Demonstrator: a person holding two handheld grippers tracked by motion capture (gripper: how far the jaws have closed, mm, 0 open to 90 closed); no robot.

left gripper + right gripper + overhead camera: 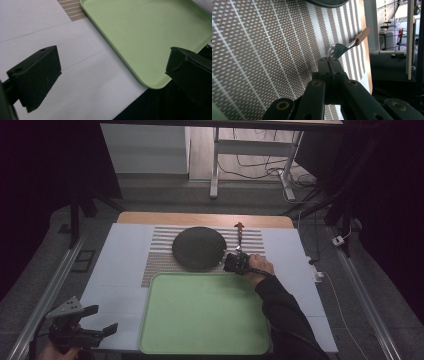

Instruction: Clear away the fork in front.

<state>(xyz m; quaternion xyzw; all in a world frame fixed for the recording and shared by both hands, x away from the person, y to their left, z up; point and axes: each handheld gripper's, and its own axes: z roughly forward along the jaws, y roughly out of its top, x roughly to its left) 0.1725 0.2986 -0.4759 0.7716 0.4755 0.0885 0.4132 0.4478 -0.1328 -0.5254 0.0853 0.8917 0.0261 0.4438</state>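
Observation:
A spoon [239, 238] with a reddish wooden handle lies on the striped placemat [159, 263], to the right of a black round plate [198, 248]. My right gripper [234, 262] sits at the spoon's near end. In the right gripper view its jaws [329, 63] stand pressed together with the rim of the metal spoon bowl [338, 49] pinched between them, and the wooden handle [362, 36] points away. My left gripper [85, 330] hovers at the table's near left corner, jaws wide apart [112, 72] over white paper, with nothing between them.
A light green tray [205, 312] lies near the front edge, its corner [152, 85] close to my left gripper. White paper [117, 270] covers the tabletop. A desk frame and cables stand on the floor behind the table.

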